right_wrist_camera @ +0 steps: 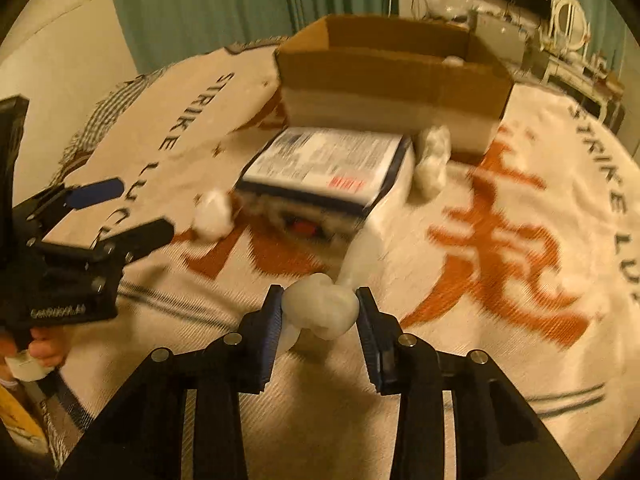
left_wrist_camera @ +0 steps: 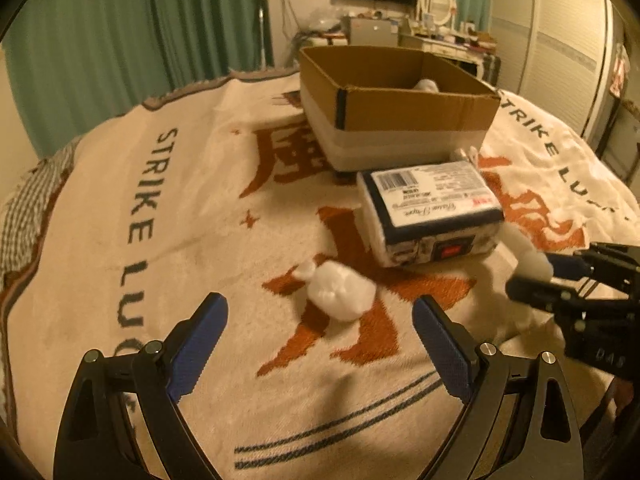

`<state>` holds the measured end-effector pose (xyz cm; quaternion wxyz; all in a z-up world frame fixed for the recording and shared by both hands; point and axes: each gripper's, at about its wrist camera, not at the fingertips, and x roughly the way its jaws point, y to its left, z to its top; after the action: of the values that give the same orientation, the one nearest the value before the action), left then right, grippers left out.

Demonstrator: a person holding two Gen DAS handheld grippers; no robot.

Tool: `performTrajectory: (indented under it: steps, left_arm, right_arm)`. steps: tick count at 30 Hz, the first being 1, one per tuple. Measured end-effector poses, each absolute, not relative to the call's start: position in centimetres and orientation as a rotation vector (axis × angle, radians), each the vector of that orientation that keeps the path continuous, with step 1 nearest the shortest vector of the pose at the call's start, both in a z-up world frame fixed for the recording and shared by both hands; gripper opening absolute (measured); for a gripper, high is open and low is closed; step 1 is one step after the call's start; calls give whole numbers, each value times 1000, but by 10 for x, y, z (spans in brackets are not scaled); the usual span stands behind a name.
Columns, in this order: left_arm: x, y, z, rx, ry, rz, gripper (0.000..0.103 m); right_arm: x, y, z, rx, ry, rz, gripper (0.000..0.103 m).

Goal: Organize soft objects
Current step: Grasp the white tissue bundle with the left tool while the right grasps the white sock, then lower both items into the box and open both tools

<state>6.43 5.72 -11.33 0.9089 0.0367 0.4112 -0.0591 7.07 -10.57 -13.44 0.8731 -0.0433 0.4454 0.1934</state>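
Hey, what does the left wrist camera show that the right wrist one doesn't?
Only the left wrist view shows the left gripper head-on, open, aimed at a white cotton wad lying on the blanket.

Only the right wrist view shows the right gripper from behind, shut on a white wad, and another wad beside the box.

Both show the cardboard box and the tissue pack.

Tissue pack [left_wrist_camera: 430,210] blocking path to box [left_wrist_camera: 416,110].
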Motion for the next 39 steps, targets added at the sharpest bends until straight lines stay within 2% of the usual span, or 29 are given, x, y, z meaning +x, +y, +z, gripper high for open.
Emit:
performTrajectory:
  steps: [8,10,11,13,17,27,39]
  left_arm:
    - [98,45,-147,90,929,-106,90]
    - [104,44,-154,96,951,-121,76]
    - [107,43,-158,95,966,-126,74]
    - [111,42,-163,104,986,-142,52]
    - [112,41,-166,100,993,-167,39]
    - [92,42,-139,111,928,-175,37]
    - [42,31,-53,112,751,-222,37]
  right_arm:
    - [85,-130,-127,-104,880,315,36]
    - [90,-133,-131,-99,885,306,36]
    - [91,-136,-132,-94,888,300,36]
    - [92,-142,-134,-84,894,298,36]
    - [94,-142,-135,-82,890,298,36]
    - [76,-145,-115,-69,848,309,36]
    - [23,-159,-58,-15,756,337,36]
